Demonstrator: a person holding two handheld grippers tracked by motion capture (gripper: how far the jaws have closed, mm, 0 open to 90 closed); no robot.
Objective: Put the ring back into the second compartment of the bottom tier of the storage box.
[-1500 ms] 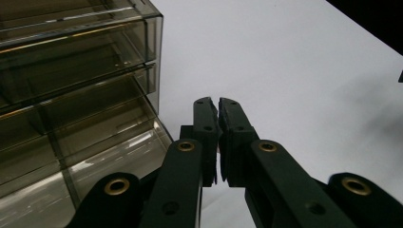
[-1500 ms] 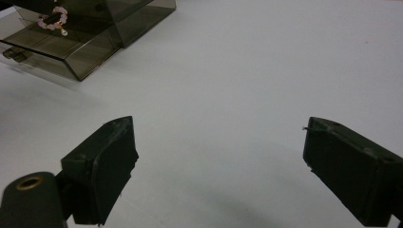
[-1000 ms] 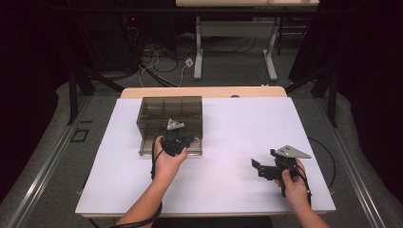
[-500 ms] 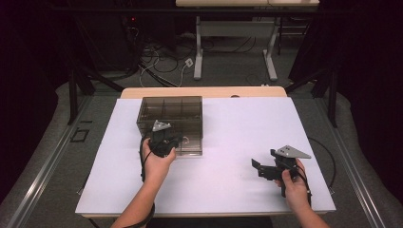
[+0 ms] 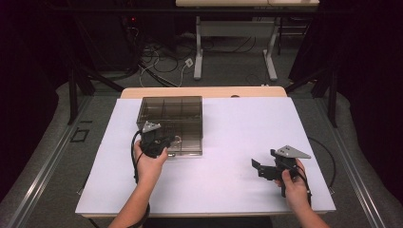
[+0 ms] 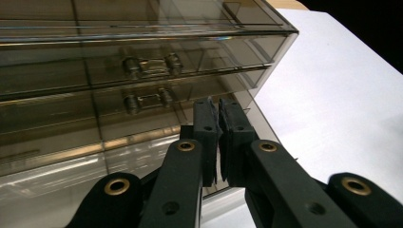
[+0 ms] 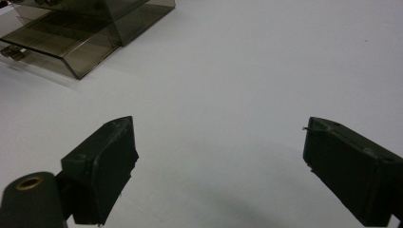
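High view: smoky translucent plastic drawer box (image 5: 173,118)

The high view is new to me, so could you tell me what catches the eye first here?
A smoky, see-through drawer box stands at the far left of the white table. The left gripper is at its front, jaws pressed together by a drawer's small handle. The right gripper hovers wide open over bare table at the near right.

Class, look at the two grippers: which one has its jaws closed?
The left gripper, at the smoky plastic box; its jaws meet. The right gripper stands wide open over the bare white table.
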